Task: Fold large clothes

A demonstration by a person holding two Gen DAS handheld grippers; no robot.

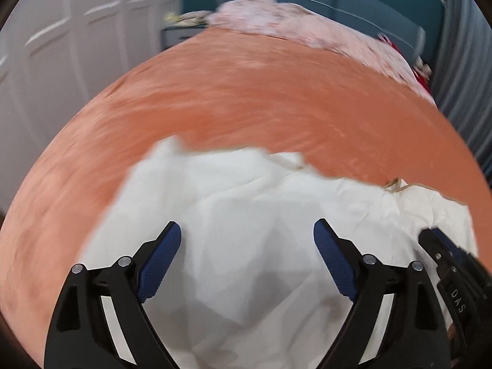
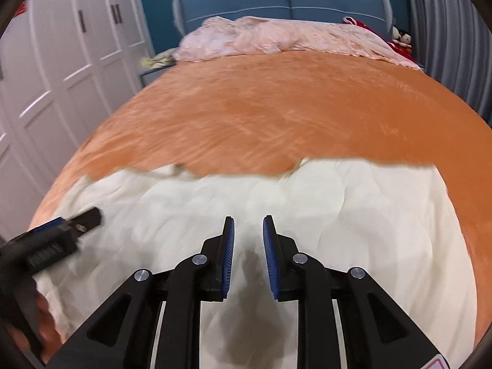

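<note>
A large white garment (image 1: 246,203) lies spread on the orange bedspread (image 1: 246,98), near the bed's front edge; it also shows in the right wrist view (image 2: 338,203). My left gripper (image 1: 247,233) hangs above the garment with its jaws wide apart and empty. My right gripper (image 2: 248,229) hangs above the garment's middle with a narrow gap between its blue pads, holding nothing. The right gripper shows at the left view's lower right (image 1: 446,255). The left gripper shows at the right view's left edge (image 2: 83,220).
A crumpled pink quilt (image 2: 276,37) lies at the head of the bed against the blue headboard (image 2: 286,0). White wardrobe doors (image 2: 61,61) stand left of the bed. A grey curtain (image 2: 455,46) hangs at the right. Red items (image 2: 399,43) lie by the pillow end.
</note>
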